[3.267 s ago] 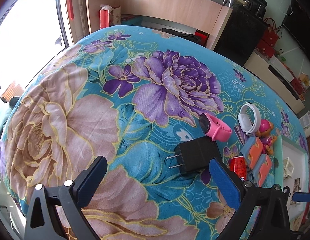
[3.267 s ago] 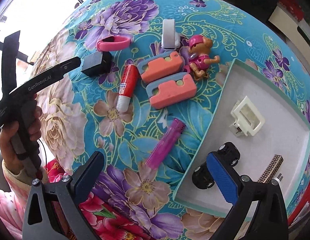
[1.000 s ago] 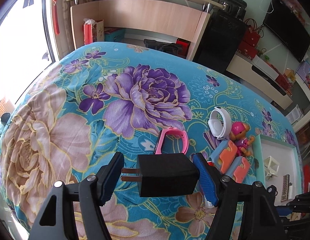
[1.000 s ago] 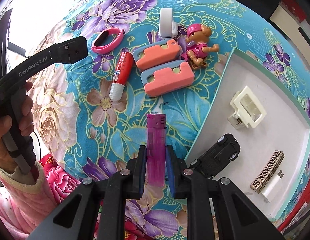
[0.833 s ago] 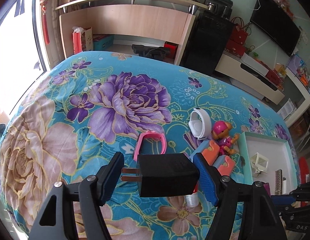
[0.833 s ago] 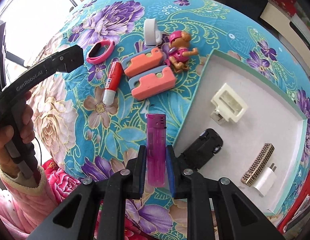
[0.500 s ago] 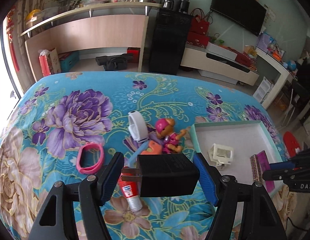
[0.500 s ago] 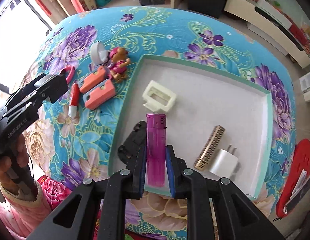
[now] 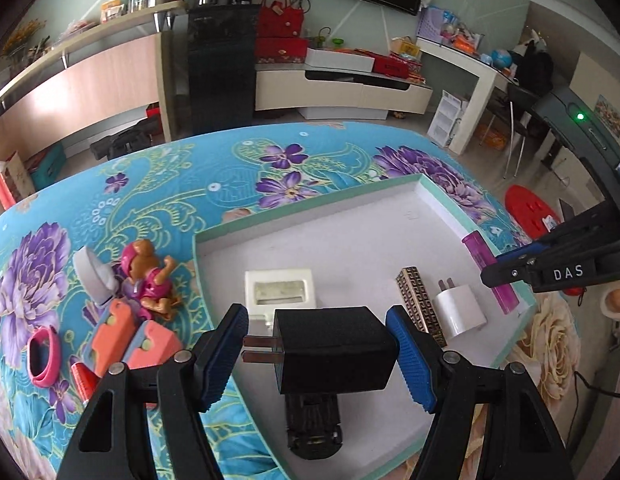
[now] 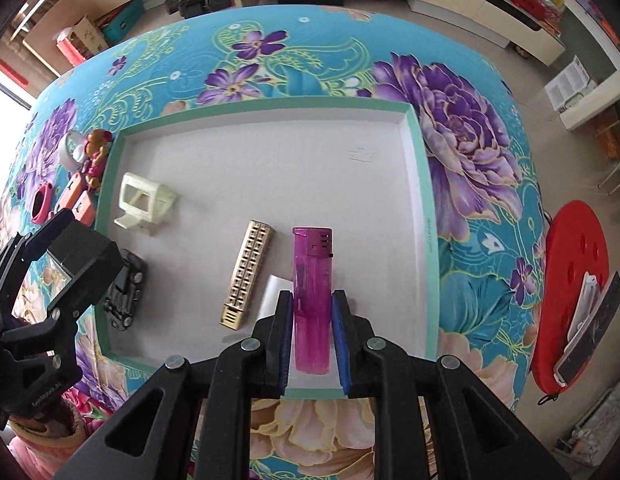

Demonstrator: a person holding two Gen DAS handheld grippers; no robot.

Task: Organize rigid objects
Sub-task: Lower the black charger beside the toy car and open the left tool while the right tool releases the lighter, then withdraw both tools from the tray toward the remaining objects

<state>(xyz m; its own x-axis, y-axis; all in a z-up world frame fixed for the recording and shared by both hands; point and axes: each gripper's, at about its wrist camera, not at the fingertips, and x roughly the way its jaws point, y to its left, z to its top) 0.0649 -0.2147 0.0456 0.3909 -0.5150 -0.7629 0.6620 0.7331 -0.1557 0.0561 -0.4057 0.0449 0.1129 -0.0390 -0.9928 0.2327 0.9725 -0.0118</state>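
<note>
Black charger [image 9: 335, 350] pinched in left gripper [image 9: 318, 354] jaws, above near left corner of white tray [image 10: 418, 168], over black toy car [image 10: 125, 290]. Purple lighter [image 10: 312, 276] clamped in right gripper [image 10: 312, 332] jaws, above tray beside gold patterned bar [image 10: 248, 274]. Floral bedspread [image 10: 470, 128] beneath.

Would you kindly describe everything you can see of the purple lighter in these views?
The purple lighter is a slim, translucent magenta plastic stick with a solid, slotted cap of the same colour at its far end. The right hand-held gripper clamps its lower body between blue pads, cap pointing away from the camera. It hangs above the white tray, near the right rim; whether it touches the floor is unclear. The left wrist view shows it tilted.
</note>
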